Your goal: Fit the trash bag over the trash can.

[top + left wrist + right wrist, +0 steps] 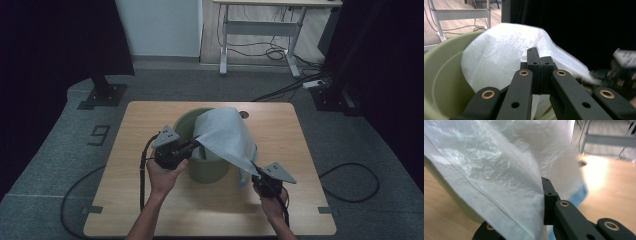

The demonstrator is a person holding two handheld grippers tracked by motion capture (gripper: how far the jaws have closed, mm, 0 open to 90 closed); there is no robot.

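Your left claw, clenched on the white plastic bag, pins it at the green bin's rim on the bench while your right claw grips its far edge — draped, seemingly not yet lining the bin.

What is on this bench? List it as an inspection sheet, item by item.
Surface: wooden table, a round hole near its far edge.
Job's things: green bin; white bag draped over its rim.
Clutter: nothing seen.
Grippers: left tool shut on the bag at the bin's rim; right tool shut on the bag's lower edge.
Cables: one trails from each tool; more on the floor.
Surroundings: grey floor, dark curtains, a desk frame behind.
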